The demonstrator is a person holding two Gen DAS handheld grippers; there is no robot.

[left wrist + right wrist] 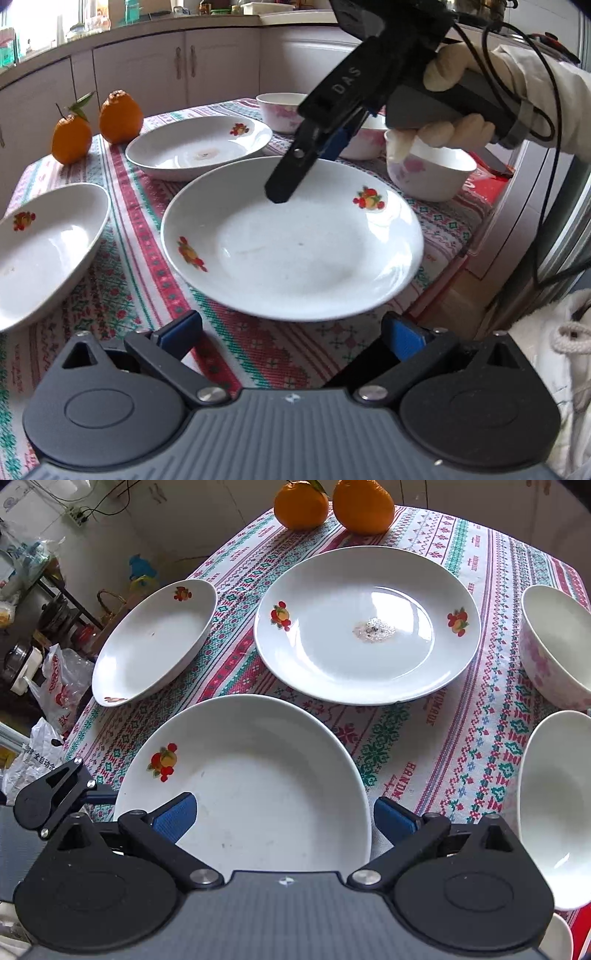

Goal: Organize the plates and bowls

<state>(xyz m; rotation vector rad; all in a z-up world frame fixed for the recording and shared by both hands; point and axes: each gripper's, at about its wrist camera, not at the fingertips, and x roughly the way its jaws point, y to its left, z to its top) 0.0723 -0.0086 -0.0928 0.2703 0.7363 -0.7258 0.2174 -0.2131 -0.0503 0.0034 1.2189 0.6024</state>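
White glazed plates, fruit-printed, lie unstacked on the tablecloth [399, 746].
Both my grippers are spread, holding nothing: right gripper [284, 818] over the nearest plate [258, 775], left gripper [291, 334] at its rim. Risk: pads slipping off glaze, or knocking the floral bowl [432, 173]. Legible: "DAS" on my right finger, "HANDM…" woven in cloth.

Three plates [367, 627] and bowls [554, 642] crowd the bench [402, 746], leaving narrow cloth lanes between them, while two oranges [364, 504] block the far edge.
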